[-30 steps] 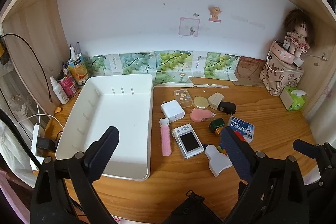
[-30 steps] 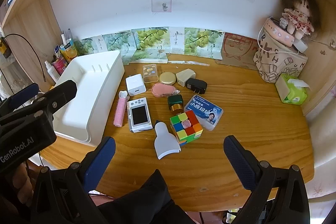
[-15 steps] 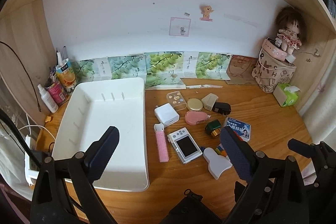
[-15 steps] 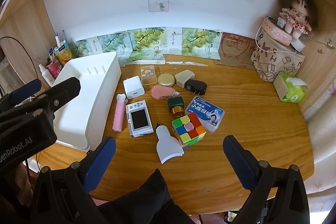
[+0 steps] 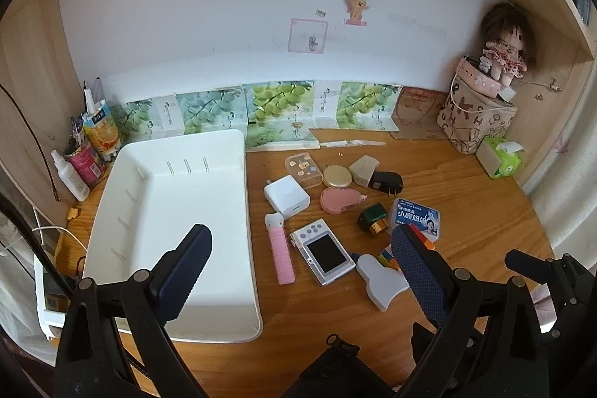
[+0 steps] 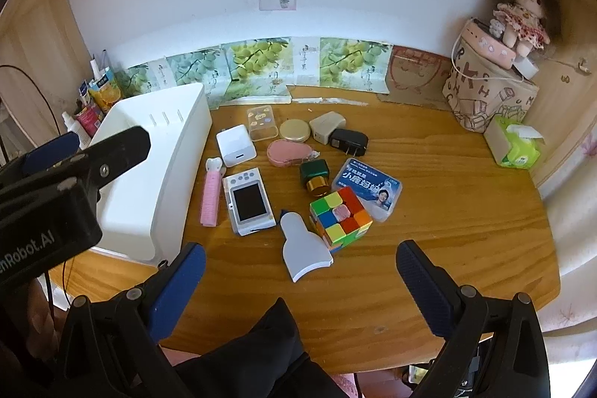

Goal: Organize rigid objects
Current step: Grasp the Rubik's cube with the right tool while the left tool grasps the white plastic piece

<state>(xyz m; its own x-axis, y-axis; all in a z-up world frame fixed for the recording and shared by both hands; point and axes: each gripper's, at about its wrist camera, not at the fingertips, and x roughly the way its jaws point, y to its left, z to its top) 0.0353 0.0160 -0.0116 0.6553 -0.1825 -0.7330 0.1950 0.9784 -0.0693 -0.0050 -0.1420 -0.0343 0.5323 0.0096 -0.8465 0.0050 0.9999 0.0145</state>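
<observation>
An empty white tray (image 5: 168, 211) (image 6: 156, 181) sits on the left of the wooden desk. To its right lie several small objects: a white charger (image 5: 286, 196), a pink hair roller (image 5: 280, 254), a small white camera (image 5: 324, 250) (image 6: 249, 200), a white scraper (image 6: 304, 250), a colour cube (image 6: 340, 216), a blue box (image 6: 369, 187), a green bottle (image 6: 314, 176), a pink tape dispenser (image 6: 289, 153), a gold compact (image 6: 294, 129), and two plugs. My left gripper (image 5: 298, 271) is open above the tray's near right edge. My right gripper (image 6: 298, 286) is open above the desk's front edge.
Bottles and tubes (image 5: 86, 152) stand at the far left by the tray. A patterned bag with a doll (image 6: 492, 92) and a green tissue pack (image 6: 516, 146) stand at the far right. Grape-print cards (image 6: 261, 69) line the back wall.
Both grippers have drifted slightly; the left view shifted right and back a little, the right view moved a little nearer the objects. Nothing on the desk has moved.
</observation>
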